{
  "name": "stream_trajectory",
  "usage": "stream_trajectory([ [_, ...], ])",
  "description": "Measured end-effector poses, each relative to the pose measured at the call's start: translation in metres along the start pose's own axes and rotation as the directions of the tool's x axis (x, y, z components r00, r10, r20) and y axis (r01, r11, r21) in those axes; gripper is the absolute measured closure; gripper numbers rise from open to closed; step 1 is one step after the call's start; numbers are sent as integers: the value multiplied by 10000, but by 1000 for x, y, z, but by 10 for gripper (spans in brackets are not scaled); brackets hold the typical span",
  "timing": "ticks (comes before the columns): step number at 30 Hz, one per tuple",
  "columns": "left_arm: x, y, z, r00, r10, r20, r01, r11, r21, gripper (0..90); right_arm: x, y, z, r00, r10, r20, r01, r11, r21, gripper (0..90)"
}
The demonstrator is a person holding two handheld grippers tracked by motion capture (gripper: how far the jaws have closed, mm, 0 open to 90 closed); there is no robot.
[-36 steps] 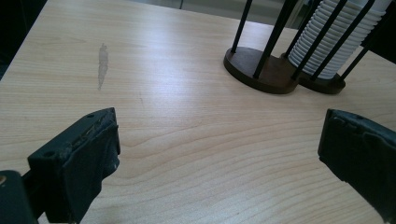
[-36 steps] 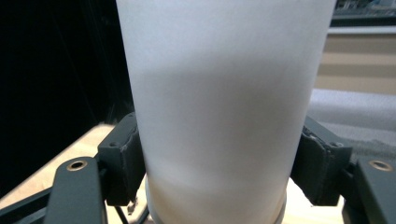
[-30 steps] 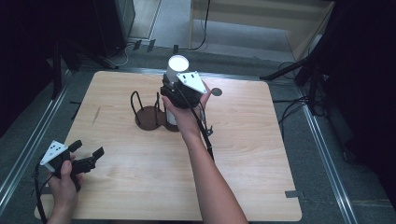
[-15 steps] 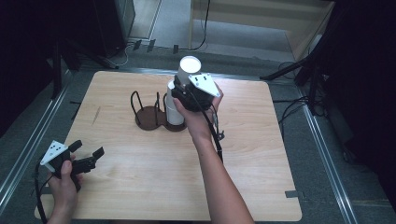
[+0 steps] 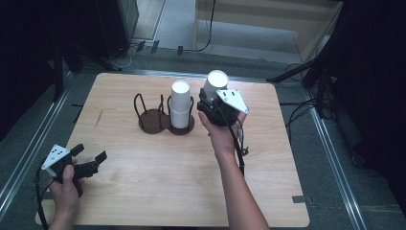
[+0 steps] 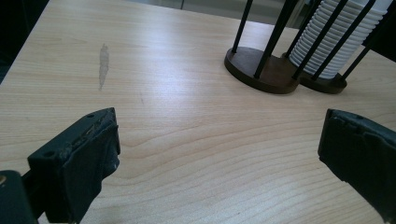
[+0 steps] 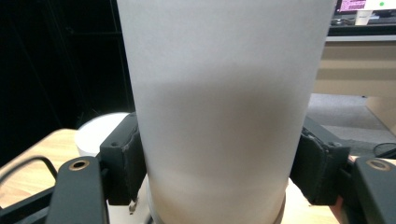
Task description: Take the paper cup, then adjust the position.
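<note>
White paper makes up the cup (image 5: pixel 214 85) that the right gripper (image 5: pixel 210 103) grasps above the far middle of the table (image 5: pixel 158 187) in the high view. The cup is upside down, its flat base uppermost, held just right of the stack (image 5: pixel 180 109) of like cups standing in the right ring of the rack (image 5: pixel 163 120). The rack's left ring is bare. Near the table's front left corner the left gripper (image 5: pixel 91 162) rests low in the person's hand, released, its jaws apart and holding nothing.

From the left gripper view, both black jaws stand wide over bare wood, with the rack (image 6: pixel 266 74) and the ribbed rims of the stack (image 6: pixel 336 42) far ahead at the upper right.

From the right gripper view, the cup (image 7: pixel 219 107) stands between the jaws, which press its wall from both sides low down, towards the rim end. The stack (image 7: pixel 95 133) peeks out behind at the left.

Such a cup is judged very light, thin-walled and easily crushed, with a smooth, slightly slippery skin. A gentle squeeze near the stiffer rolled rim suits it best.

Against the picture half a second earlier, the cup has moved right, away from the stack, and sits a little higher. The left gripper has stayed where it was.
</note>
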State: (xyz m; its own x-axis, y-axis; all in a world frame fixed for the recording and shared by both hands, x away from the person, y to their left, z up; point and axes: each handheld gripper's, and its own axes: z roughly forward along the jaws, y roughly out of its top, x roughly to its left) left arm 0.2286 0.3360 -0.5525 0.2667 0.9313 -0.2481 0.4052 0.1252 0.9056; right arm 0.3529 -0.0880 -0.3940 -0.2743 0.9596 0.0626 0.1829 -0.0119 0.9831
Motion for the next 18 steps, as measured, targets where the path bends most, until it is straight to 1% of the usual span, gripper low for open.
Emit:
stream_trajectory([
  [3,-1,0,0,10000,2,-31,-2,10000,11,0,-8,-7,-7,9998,-142,113,141,9999,93,289],
  [6,-1,0,0,10000,31,-45,-31,10000,-14,0,-17,-16,-16,9998,-87,183,84,9998,157,289],
  [10,0,0,-1,10000,-32,-65,31,9999,-108,0,-28,-28,-30,9997,37,223,-43,9997,259,289],
  [14,0,-1,-1,10000,-39,-67,38,9999,-137,0,-38,-43,-43,9991,-31,422,12,9990,450,289],
  [15,-1,-1,-1,9999,-15,-103,13,9999,-127,0,-41,-47,-47,9989,-27,478,4,9988,490,289],
  [16,-2,-1,-1,9998,52,-176,-54,9999,-118,0,-44,-55,-53,9986,-55,522,23,9981,610,289],
  [17,-2,0,-1,9995,153,-267,-155,9999,-68,0,-44,-55,-53,9986,-55,522,23,9981,610,289],
  [18,-4,0,0,9987,341,-371,-340,9994,27,0,-45,-58,-55,9984,-86,566,49,9978,654,289],
])
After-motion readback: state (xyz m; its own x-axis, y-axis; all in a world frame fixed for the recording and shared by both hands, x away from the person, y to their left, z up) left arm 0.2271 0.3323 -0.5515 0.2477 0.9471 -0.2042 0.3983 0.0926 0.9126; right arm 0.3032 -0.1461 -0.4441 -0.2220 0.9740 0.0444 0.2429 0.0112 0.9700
